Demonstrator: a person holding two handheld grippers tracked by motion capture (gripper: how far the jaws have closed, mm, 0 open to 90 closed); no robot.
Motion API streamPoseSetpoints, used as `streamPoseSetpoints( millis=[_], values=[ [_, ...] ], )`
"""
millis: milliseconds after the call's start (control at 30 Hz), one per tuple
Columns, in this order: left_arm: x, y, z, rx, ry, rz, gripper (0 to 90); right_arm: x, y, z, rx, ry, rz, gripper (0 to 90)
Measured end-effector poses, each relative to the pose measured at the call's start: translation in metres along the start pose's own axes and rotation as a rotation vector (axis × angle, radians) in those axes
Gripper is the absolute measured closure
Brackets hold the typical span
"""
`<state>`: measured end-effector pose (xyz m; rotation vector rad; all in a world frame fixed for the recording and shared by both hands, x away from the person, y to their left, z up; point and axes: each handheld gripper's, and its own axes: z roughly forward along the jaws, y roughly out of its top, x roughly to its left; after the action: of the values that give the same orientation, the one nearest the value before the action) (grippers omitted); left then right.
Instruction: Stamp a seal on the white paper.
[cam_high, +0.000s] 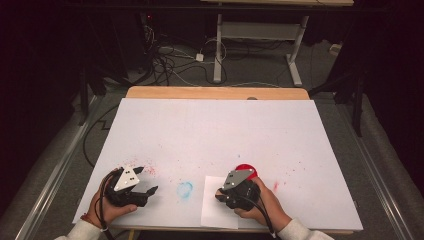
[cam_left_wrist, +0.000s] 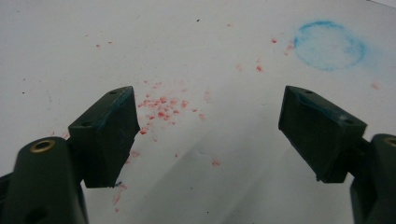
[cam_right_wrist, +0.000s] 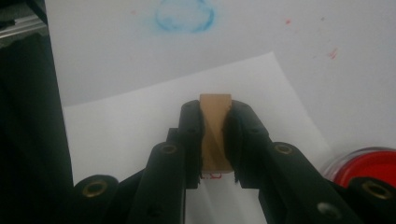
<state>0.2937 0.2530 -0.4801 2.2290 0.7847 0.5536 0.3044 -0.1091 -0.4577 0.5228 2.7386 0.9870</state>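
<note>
My right gripper (cam_high: 220, 195) (cam_right_wrist: 215, 114) is shut on a small tan wooden block (cam_right_wrist: 215, 135), which stands upright between the jaws. The block hangs over a small white paper sheet (cam_high: 214, 210) (cam_right_wrist: 135, 126) at the table's front edge. A round red ink pad (cam_high: 246, 170) (cam_right_wrist: 371, 165) sits just behind and to the right of this gripper. My left gripper (cam_high: 148, 179) (cam_left_wrist: 210, 112) is open at the front left, with nothing between its jaws, above red specks (cam_left_wrist: 161, 107) on the white table cover (cam_high: 215, 130).
A blue ring stain (cam_high: 185, 189) (cam_left_wrist: 329, 45) (cam_right_wrist: 184, 16) marks the cover between the two grippers. A red smear (cam_high: 275, 186) lies right of the ink pad. Beyond the table's wooden far edge (cam_high: 215, 93) are floor cables (cam_high: 170, 65) and a white desk frame (cam_high: 260, 35).
</note>
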Motion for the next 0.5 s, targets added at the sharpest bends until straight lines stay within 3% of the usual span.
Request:
streamPoseSetpoints(
  millis=[500],
  values=[
    [0.001, -0.002, -0.001, 0.0, -0.002, -0.002, 19.2, -0.007, 0.005, -0.018, -0.051, -0.039, 0.008, 76.5]
  ],
)
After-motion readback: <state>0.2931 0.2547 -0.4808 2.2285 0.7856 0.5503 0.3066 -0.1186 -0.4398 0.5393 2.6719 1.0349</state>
